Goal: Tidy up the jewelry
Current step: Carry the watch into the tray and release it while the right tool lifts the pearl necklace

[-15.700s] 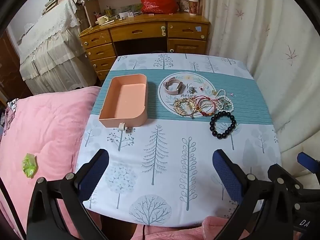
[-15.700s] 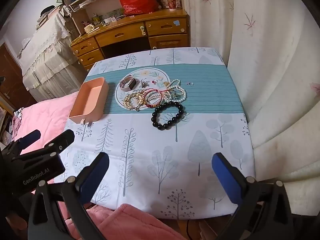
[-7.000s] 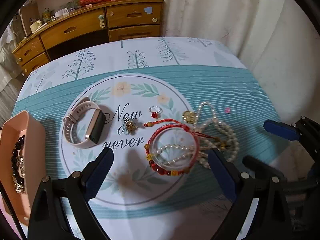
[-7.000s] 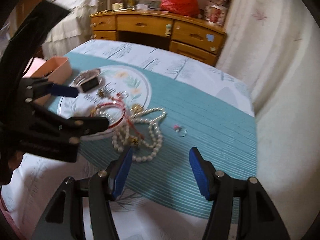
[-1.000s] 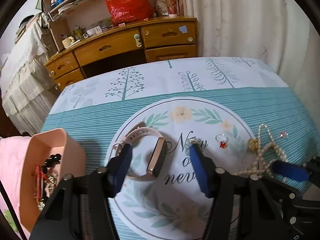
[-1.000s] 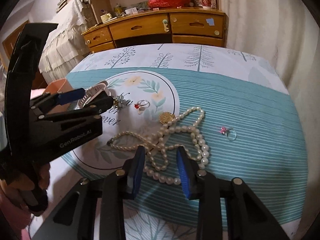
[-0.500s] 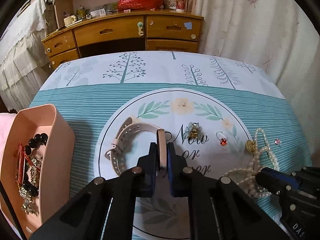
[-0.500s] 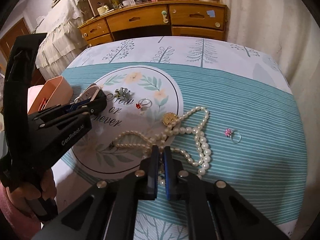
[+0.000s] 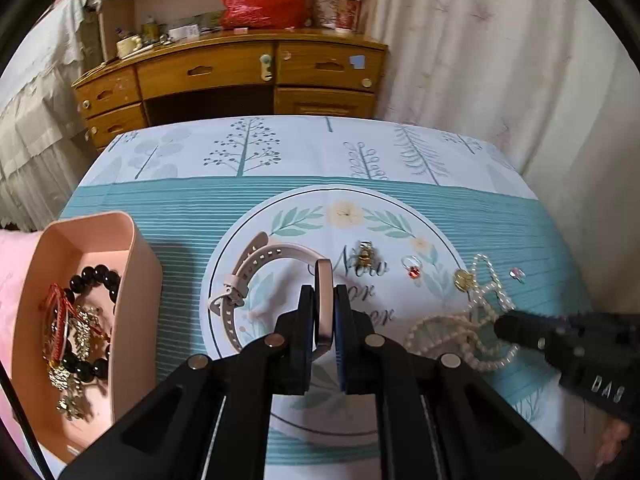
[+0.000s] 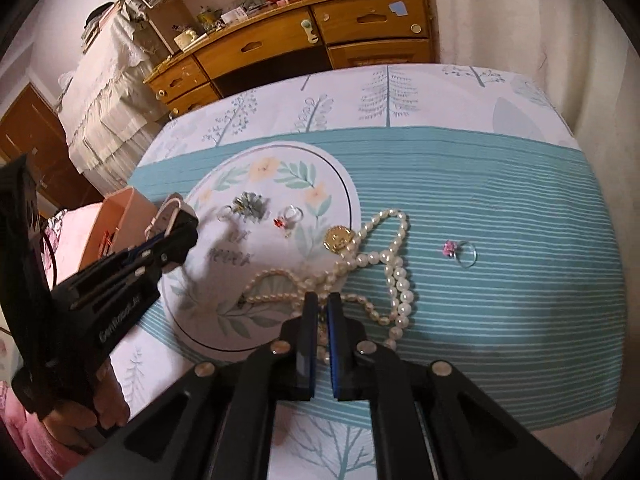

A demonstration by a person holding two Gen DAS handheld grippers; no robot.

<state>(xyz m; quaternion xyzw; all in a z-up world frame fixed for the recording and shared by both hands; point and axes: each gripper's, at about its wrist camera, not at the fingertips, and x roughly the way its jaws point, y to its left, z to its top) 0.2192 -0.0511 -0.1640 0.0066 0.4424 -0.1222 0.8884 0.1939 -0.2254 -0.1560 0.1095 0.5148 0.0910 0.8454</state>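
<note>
The left hand-held gripper [image 9: 323,312] is clamped shut on the face of the pink watch [image 9: 280,276], strap trailing ahead of it, likely bound for the pink box [image 9: 132,240] to its left, where bracelets already lie; the right hand-held gripper [image 10: 319,312] has pinched the pearl necklace [image 10: 384,264], loops sprawled ahead on the surface [image 10: 500,200]
</note>
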